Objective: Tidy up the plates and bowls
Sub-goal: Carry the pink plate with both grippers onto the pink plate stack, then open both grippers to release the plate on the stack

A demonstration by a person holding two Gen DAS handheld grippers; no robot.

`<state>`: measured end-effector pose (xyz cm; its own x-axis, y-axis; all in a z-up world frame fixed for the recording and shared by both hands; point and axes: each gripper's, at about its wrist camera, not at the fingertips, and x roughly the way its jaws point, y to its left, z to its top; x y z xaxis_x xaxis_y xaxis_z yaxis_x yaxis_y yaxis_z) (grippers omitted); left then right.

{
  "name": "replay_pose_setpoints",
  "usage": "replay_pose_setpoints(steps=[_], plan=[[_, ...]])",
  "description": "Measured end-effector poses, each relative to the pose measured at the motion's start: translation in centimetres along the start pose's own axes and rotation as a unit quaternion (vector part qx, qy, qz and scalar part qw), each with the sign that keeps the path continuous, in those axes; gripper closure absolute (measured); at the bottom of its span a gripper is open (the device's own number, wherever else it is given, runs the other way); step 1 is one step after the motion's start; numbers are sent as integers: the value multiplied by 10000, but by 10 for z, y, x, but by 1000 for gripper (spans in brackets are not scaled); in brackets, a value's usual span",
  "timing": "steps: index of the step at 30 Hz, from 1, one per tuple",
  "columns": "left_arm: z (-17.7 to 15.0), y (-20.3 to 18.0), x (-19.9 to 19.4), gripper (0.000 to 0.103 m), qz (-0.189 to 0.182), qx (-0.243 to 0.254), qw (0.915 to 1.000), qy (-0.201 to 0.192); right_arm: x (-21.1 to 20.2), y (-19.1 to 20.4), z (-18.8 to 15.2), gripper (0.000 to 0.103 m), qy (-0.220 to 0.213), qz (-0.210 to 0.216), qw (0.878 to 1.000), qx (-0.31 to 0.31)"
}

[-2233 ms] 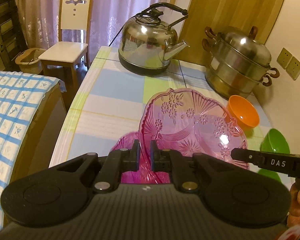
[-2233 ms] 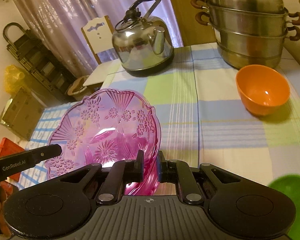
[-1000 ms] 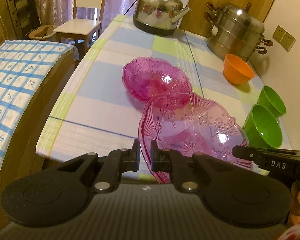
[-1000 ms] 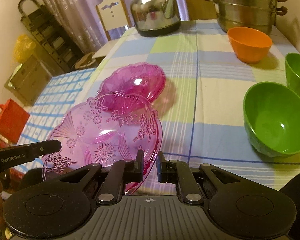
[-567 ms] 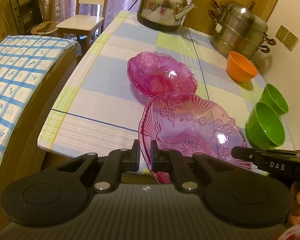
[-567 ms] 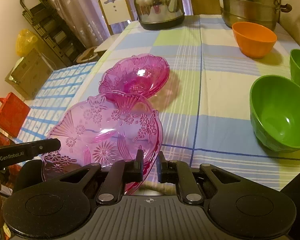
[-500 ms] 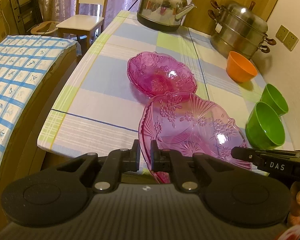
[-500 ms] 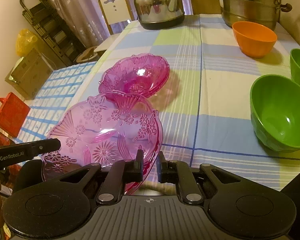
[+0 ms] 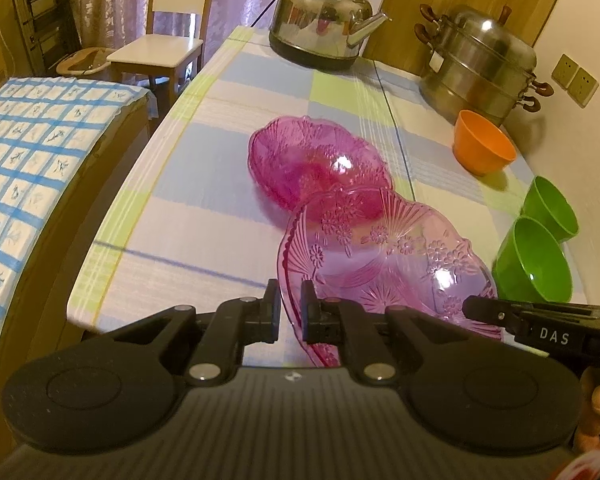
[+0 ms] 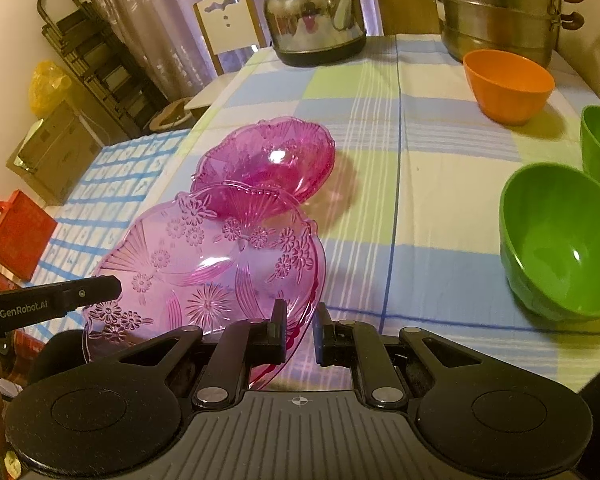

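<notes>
Pink glass plate (image 9: 384, 256) has its near-left rim pinched in the left claw (image 9: 291, 306), tilted above the tabletop (image 9: 204, 200); just beyond lies a darker pink bowl (image 9: 316, 164). The right wrist view shows the right claw (image 10: 300, 330) nipping the plate's near-right rim, and a green bowl (image 10: 560, 240) right, well apart.

Warm dim indoor light, glare on kettle (image 9: 320, 12) (fisheye-bent edges), slight blur.
</notes>
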<state>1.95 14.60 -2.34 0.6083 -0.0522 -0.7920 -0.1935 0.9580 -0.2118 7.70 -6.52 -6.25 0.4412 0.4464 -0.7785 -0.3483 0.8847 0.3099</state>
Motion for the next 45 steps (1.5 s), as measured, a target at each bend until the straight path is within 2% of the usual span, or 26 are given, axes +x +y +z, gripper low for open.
replay_pose_setpoints(steps=[9, 21, 30, 43, 44, 45], plan=[[49, 4, 35, 95, 9, 61, 9999, -125, 22, -4, 41, 90, -172, -89, 9998, -22], [108, 24, 108, 94, 126, 68, 9999, -86, 89, -2, 103, 90, -91, -215, 9997, -107], [115, 29, 139, 93, 196, 264, 9995, -5, 124, -3, 115, 88, 16, -348, 9990, -281], [115, 25, 150, 92, 292, 395, 9988, 7, 131, -6, 114, 88, 26, -407, 9986, -327], [116, 24, 150, 89, 362, 424, 9984, -36, 132, -6, 114, 88, 11, -400, 9987, -327], [116, 25, 150, 80, 439, 436, 9981, -74, 132, -6, 114, 87, -1, -397, 9987, -329]])
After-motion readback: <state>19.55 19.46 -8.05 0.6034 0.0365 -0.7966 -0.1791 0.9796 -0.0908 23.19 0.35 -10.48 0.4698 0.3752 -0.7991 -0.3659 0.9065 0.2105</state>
